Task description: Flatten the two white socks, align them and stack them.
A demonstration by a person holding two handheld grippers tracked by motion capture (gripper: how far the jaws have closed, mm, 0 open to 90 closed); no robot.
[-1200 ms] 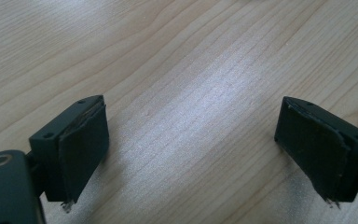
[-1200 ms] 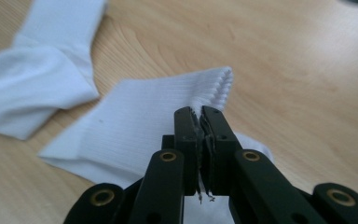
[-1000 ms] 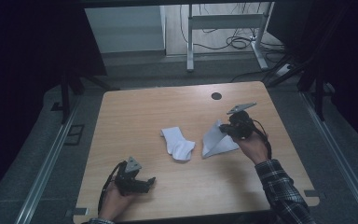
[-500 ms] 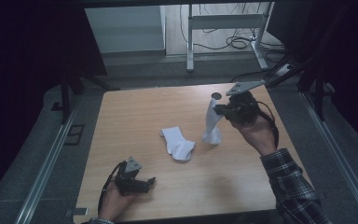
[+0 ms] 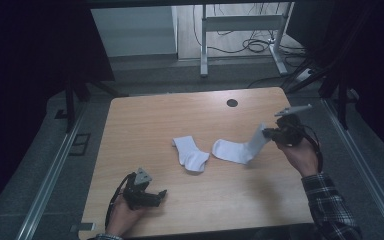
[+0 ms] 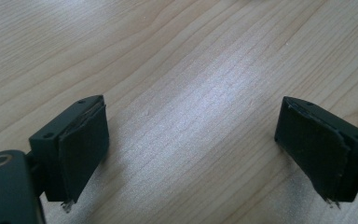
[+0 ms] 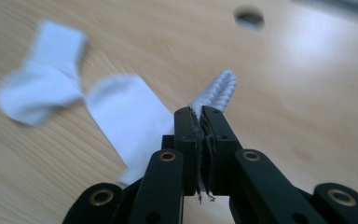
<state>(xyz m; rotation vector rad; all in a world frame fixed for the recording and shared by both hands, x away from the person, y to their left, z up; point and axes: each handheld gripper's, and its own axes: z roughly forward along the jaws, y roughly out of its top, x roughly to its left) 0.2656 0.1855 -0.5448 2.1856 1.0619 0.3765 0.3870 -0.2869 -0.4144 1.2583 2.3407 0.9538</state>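
while the right gripper (image 5: 269, 133) fingers clench the cuff of one white sock (image 5: 236, 149), its foot lies on the bench (image 5: 145, 120) beside a second sock (image 5: 190, 154); left gripper (image 5: 161, 194) fingers released.

**Rig and sleeve appearance**

Both grippers black. Left gripper (image 5: 161, 194): grey three-cornered plate on top, black cable looped behind it. Right gripper (image 5: 266, 132): same plate, brass-coloured screws at jaw pivots, frayed pad edges. Plaid sleeve (image 5: 330, 210) behind right gripper.

Two white socks (image 5: 235, 149) (image 5: 191, 154), pale wood-grain table (image 5: 150, 120), black grippers (image 5: 267, 133) (image 5: 161, 195), plaid sleeve (image 5: 330, 210), seemingly dark blue
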